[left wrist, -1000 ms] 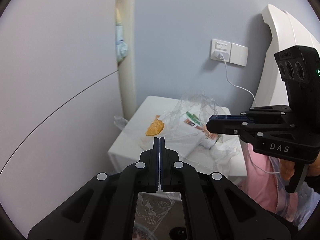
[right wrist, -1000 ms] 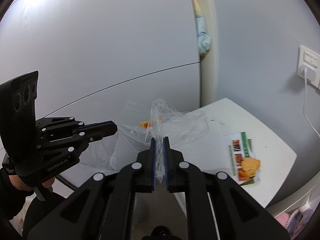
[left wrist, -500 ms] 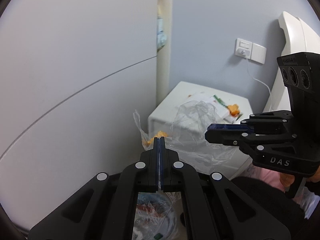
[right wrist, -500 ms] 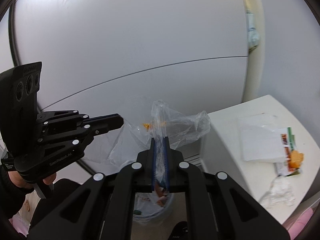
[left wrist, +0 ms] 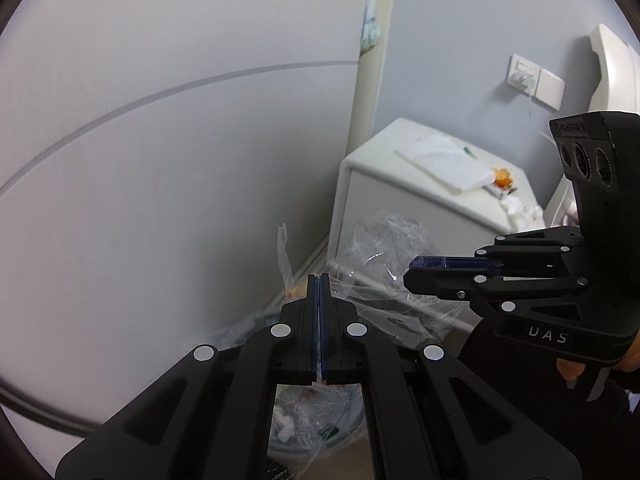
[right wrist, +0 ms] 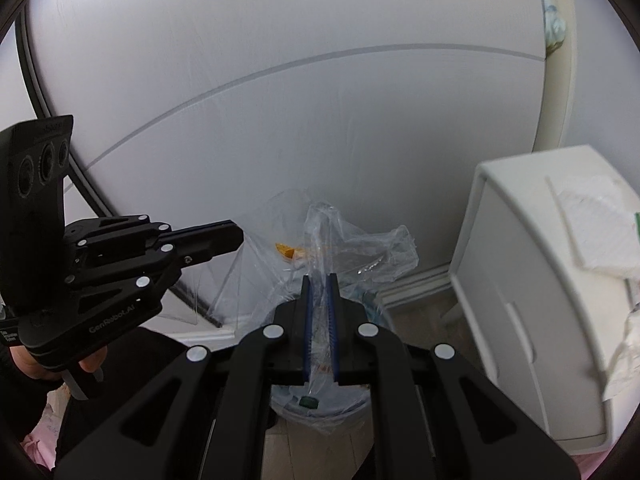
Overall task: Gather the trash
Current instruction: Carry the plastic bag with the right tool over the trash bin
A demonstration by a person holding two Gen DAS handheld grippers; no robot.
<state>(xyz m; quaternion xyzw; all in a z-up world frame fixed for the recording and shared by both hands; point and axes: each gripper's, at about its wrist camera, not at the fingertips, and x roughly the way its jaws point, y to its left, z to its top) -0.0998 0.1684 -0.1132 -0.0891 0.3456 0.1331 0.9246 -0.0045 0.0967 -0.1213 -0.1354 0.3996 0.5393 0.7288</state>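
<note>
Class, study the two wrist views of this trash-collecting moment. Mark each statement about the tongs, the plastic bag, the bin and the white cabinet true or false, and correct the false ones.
1. Both tongs grip the clear plastic bag. True.
2. The left tongs stand wide open. False: they are shut on the plastic.
3. The bag hangs above a trash bin on the floor. True.
4. The white cabinet top is bare. False: paper and scraps lie on it.
5. The right tongs hold an orange peel. False: they pinch the bag.
</note>
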